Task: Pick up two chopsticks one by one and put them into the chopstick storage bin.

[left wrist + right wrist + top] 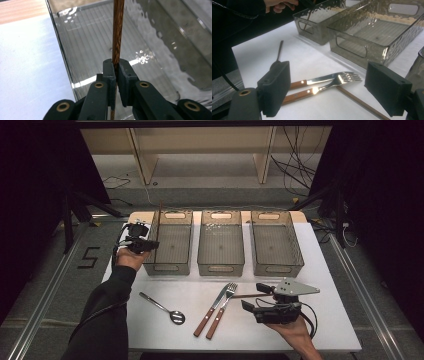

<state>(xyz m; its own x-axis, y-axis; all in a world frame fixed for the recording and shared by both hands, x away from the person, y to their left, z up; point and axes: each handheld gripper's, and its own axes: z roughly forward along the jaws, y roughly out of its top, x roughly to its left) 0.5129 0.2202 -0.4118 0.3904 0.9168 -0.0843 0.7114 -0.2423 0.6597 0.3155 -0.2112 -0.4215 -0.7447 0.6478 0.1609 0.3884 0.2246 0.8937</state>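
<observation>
One wooden chopstick [117,32] pinched upright over left bin [169,245] by left gripper [116,75]; second chopstick [359,101], fork [322,87], knife [317,81], spoon [162,307] unsorted before spread right gripper [337,90].

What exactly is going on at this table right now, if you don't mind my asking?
A person is working with cutlery and three bins. The left hand-held gripper is shut on a wooden chopstick, holding it upright over the left bin. The right hand-held gripper is open, facing a second chopstick that lies on the table by the fork and knife. A slotted spoon lies further left. The middle bin and right bin look empty.
</observation>
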